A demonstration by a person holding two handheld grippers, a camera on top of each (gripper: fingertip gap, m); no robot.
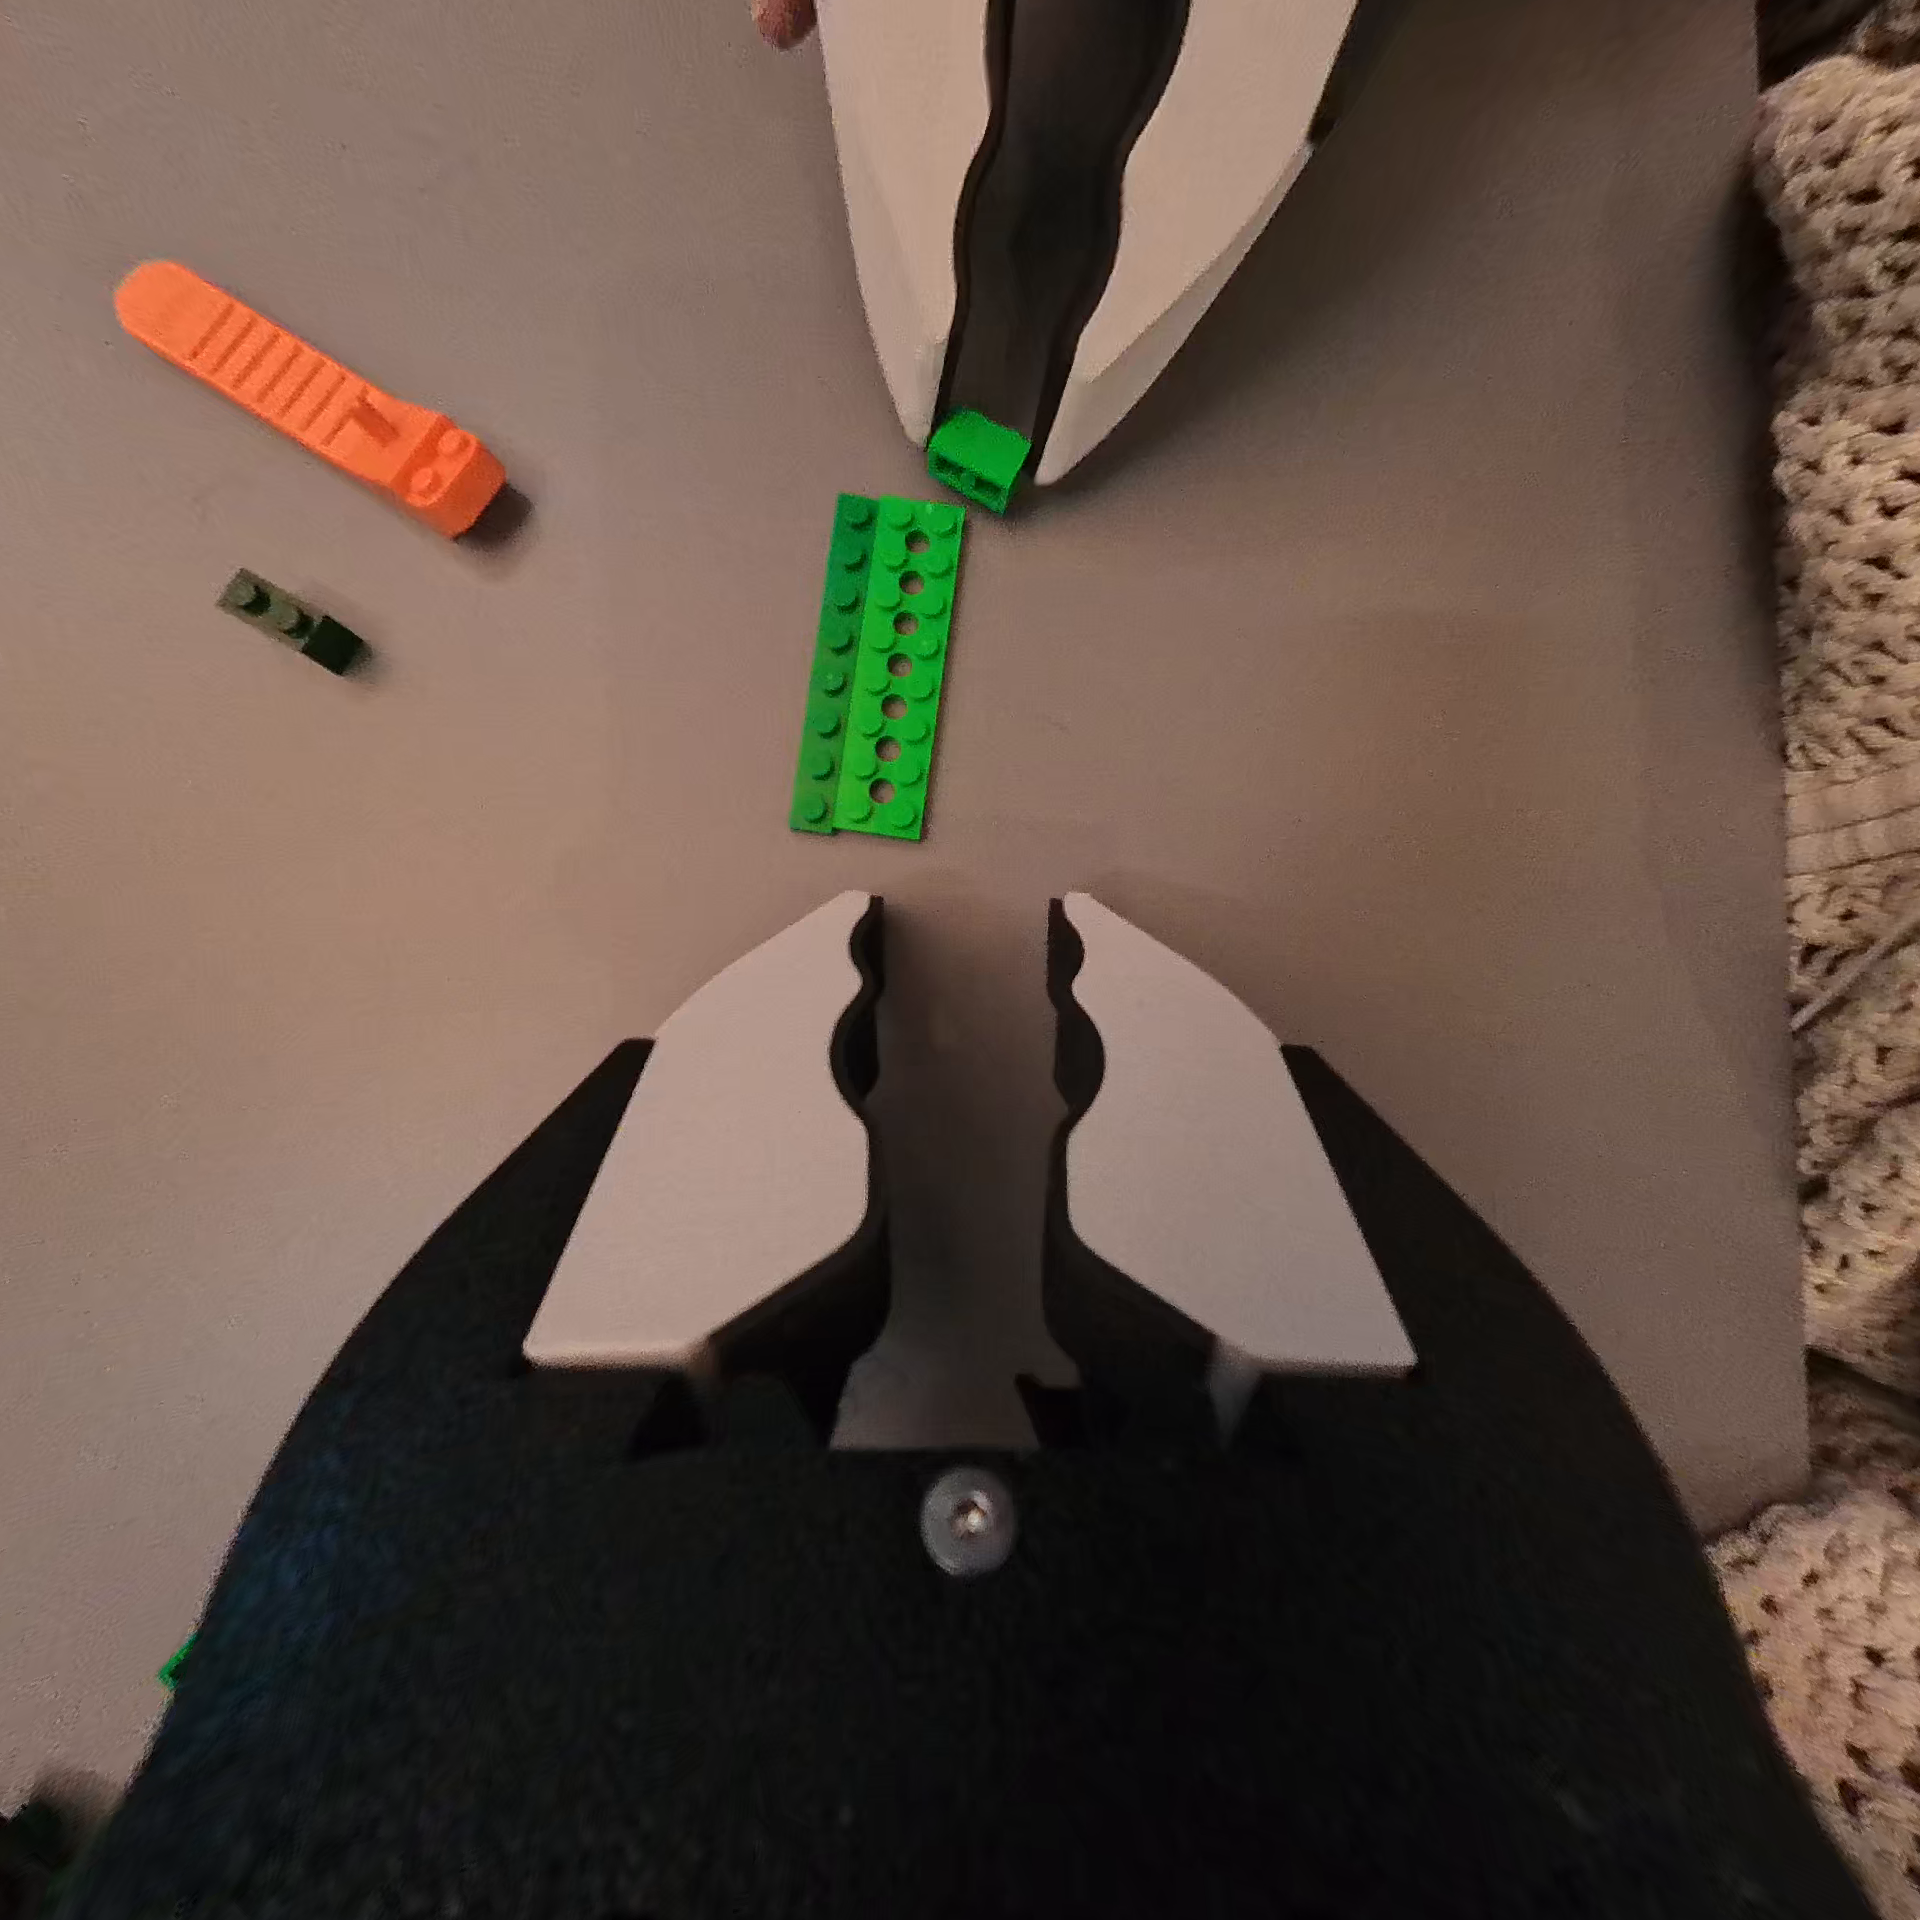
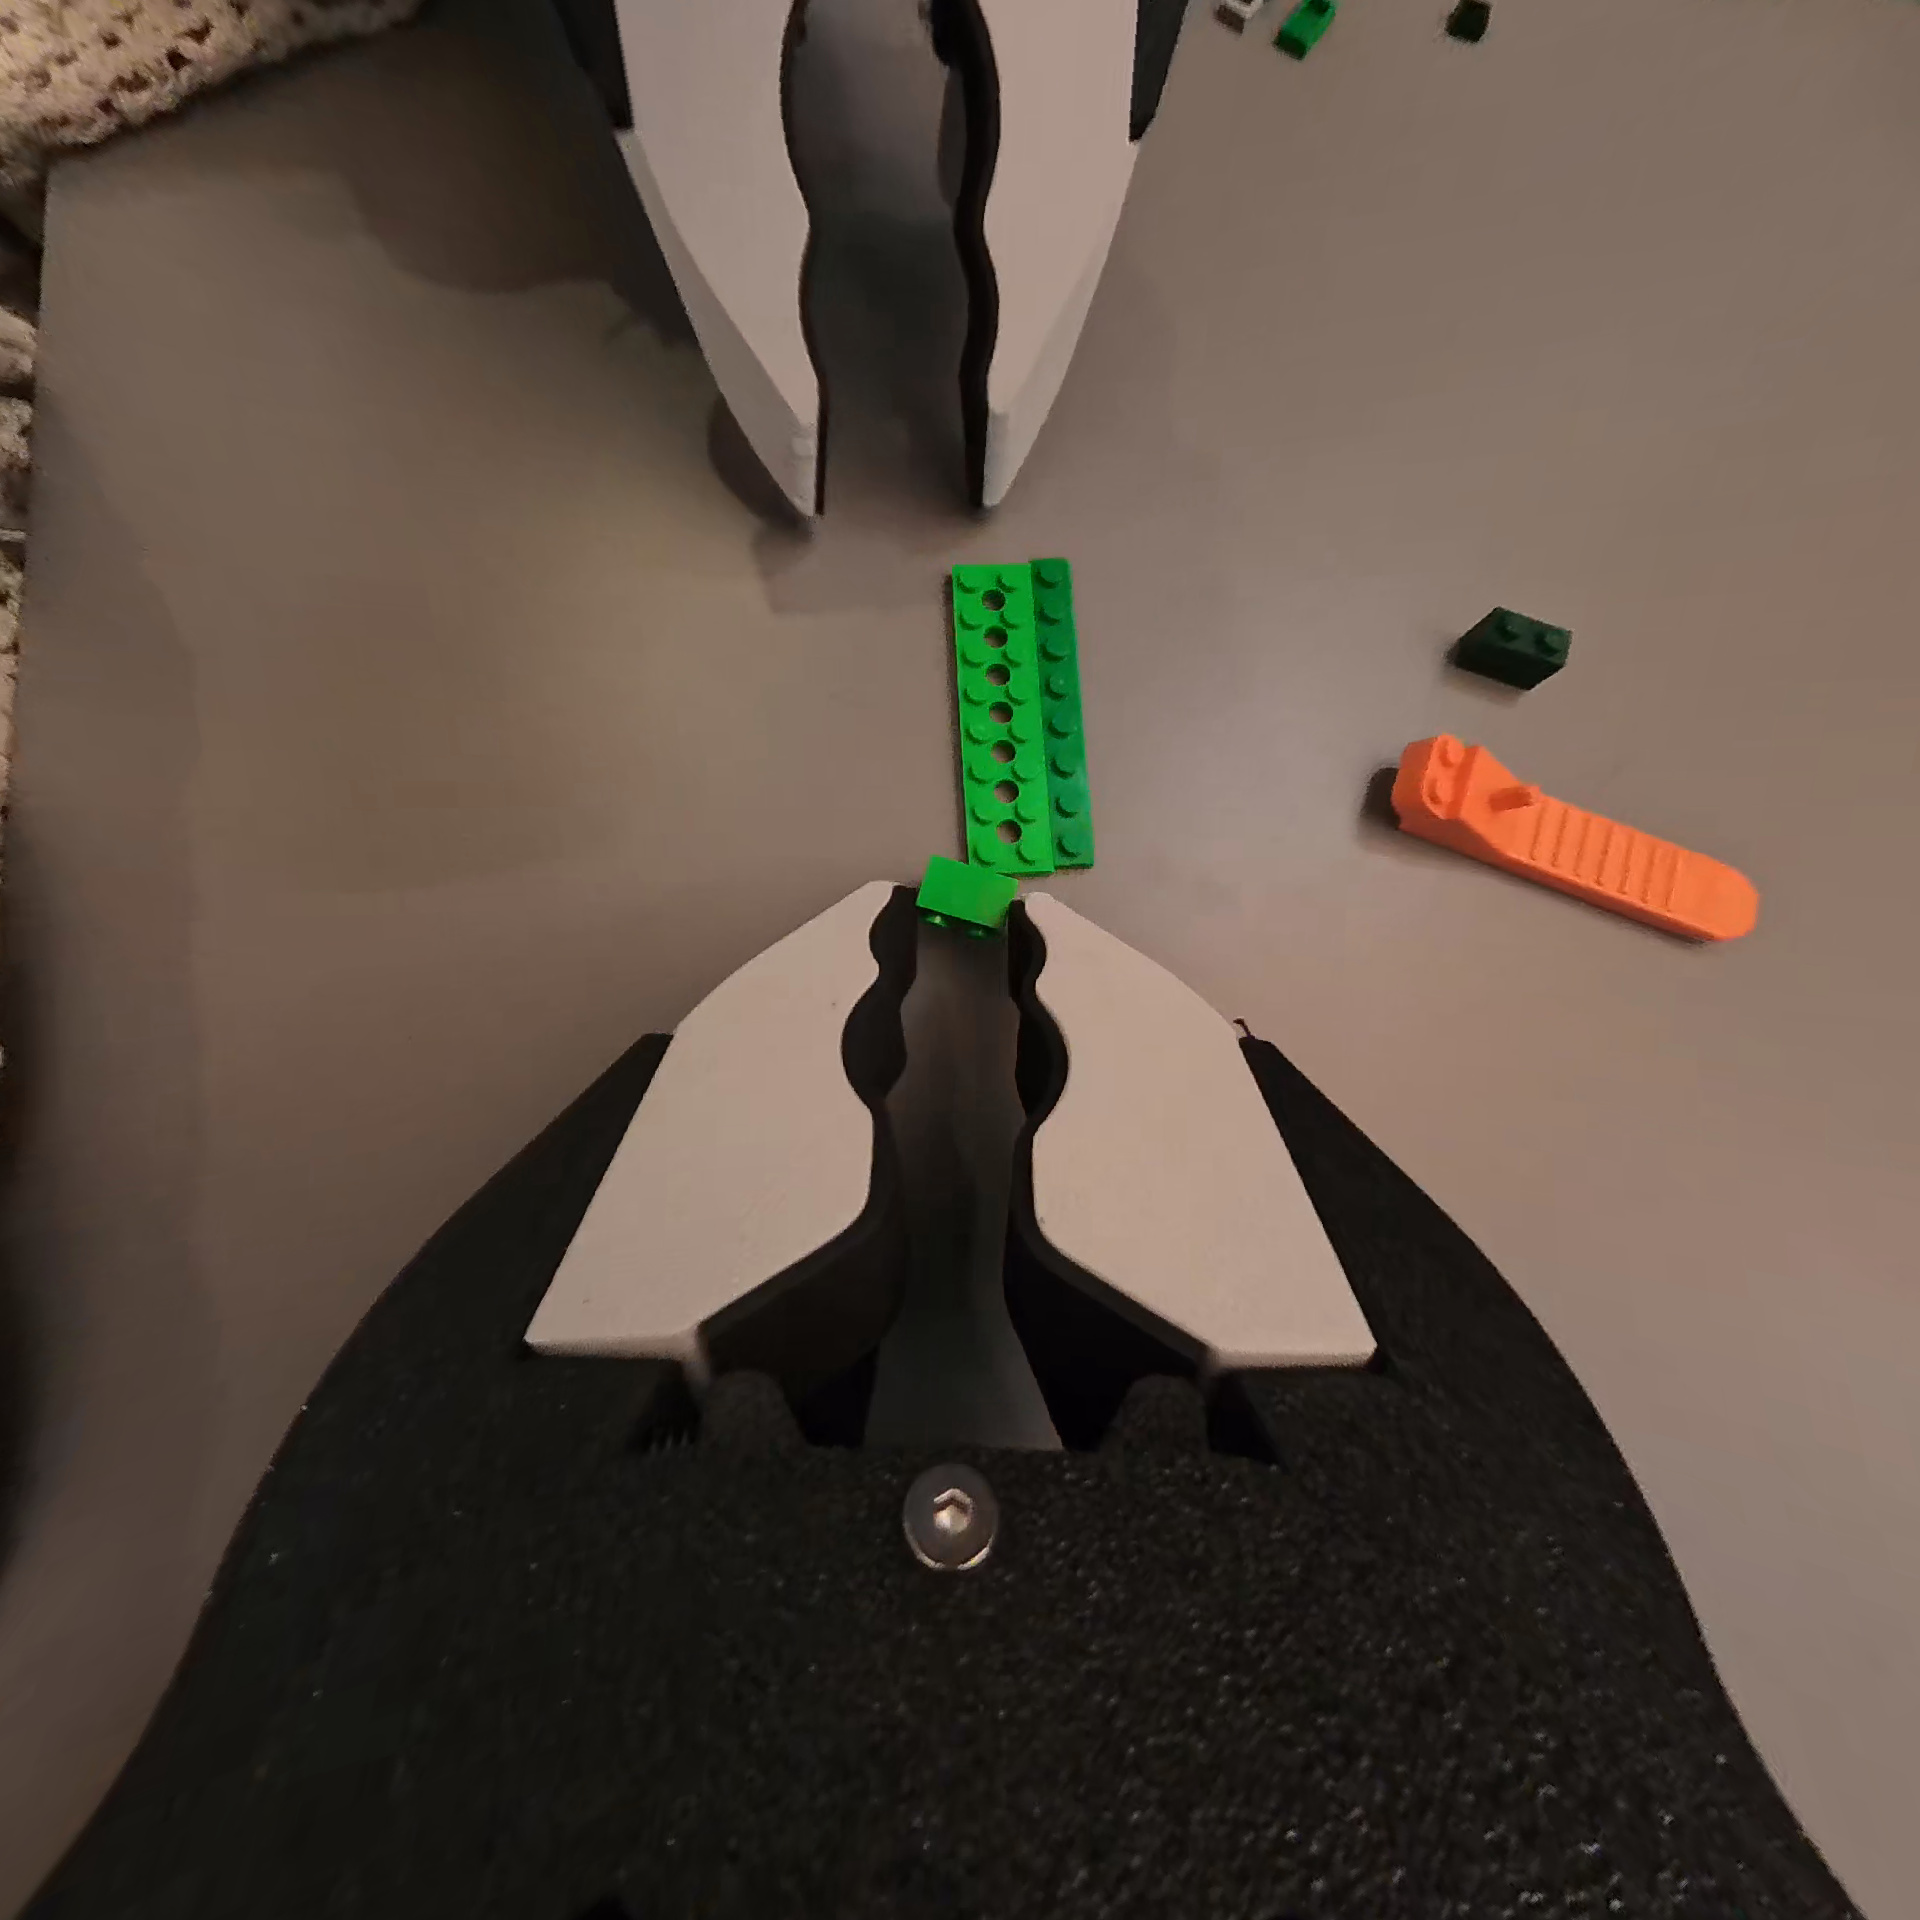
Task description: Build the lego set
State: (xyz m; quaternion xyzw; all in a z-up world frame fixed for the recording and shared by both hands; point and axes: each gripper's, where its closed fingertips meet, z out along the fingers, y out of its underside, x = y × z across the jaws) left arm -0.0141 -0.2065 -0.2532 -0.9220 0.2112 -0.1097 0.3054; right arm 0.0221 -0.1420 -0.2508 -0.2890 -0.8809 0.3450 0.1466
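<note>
While the right gripper [image 2: 966,909] is pinching a small bright green brick [image 2: 964,899] at its fingertips, just beside the near end of the green plate assembly [image 2: 1021,717] lying flat on the grey table [image 2: 416,727], left gripper [image 1: 966,904] is hovering with jaws apart and empty at the opposite end, orange brick separator [image 1: 312,400] and dark green brick [image 2: 1512,646] sitting off to the side.

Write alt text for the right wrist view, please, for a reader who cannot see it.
The right gripper holds a small green brick beside the near end of a green plate on a grey table. The left gripper faces it, open. An orange separator lies to the right.
</note>
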